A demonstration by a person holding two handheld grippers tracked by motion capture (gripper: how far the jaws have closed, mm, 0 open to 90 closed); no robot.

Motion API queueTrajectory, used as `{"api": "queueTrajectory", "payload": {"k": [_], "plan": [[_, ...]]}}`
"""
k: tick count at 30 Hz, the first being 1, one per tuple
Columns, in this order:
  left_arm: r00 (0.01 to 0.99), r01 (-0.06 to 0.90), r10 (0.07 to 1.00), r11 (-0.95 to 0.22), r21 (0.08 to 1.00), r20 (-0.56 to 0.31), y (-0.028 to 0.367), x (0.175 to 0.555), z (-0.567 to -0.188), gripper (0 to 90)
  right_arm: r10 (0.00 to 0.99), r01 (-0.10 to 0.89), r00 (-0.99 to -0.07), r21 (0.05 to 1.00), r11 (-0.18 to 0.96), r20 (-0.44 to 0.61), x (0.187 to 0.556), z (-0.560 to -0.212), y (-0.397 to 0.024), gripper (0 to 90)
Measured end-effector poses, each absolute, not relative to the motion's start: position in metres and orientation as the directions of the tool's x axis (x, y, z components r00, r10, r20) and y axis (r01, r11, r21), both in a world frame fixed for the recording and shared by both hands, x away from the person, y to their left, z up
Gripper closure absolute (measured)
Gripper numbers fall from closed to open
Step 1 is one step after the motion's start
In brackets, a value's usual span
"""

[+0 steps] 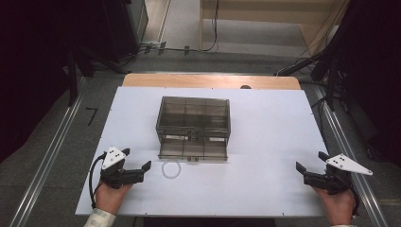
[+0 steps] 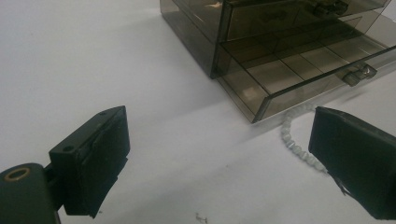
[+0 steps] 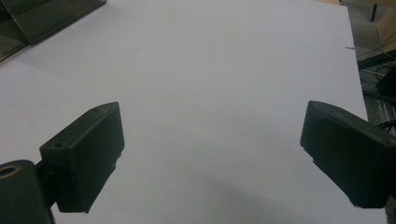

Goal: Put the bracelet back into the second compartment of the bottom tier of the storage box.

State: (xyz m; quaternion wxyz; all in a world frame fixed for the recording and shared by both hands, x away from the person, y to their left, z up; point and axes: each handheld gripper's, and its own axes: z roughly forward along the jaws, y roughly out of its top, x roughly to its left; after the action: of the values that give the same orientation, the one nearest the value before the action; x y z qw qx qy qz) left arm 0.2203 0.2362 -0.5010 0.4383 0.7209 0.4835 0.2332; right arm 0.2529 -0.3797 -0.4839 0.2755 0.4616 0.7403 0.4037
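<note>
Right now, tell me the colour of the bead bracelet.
White to pale grey; the bead bracelet shows best in the left gripper view.

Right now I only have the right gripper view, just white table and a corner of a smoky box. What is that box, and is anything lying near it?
Observer: It is a smoky transparent plastic drawer box, and its lower drawer is pulled out toward the person.
Operator: Anything in front of it?
Observer: A small white bead bracelet lies on the white table just in front of the drawer's left corner.
Operator: Where is the other gripper?
Observer: The left gripper sits beside the bracelet with its jaws open; the right gripper is also open, far off to the right.
</note>
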Motion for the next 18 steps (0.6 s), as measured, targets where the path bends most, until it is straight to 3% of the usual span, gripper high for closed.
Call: {"api": "queueTrajectory", "payload": {"k": [18], "plan": [[0.455, 0.494, 0.889, -0.197, 0.847, -0.059, 0.215, 0.225, -0.496, 7.4, 0.901, 0.453, -0.432, 0.854, 0.256, -0.041, 0.253, -0.483, -0.379, 4.8]]}}
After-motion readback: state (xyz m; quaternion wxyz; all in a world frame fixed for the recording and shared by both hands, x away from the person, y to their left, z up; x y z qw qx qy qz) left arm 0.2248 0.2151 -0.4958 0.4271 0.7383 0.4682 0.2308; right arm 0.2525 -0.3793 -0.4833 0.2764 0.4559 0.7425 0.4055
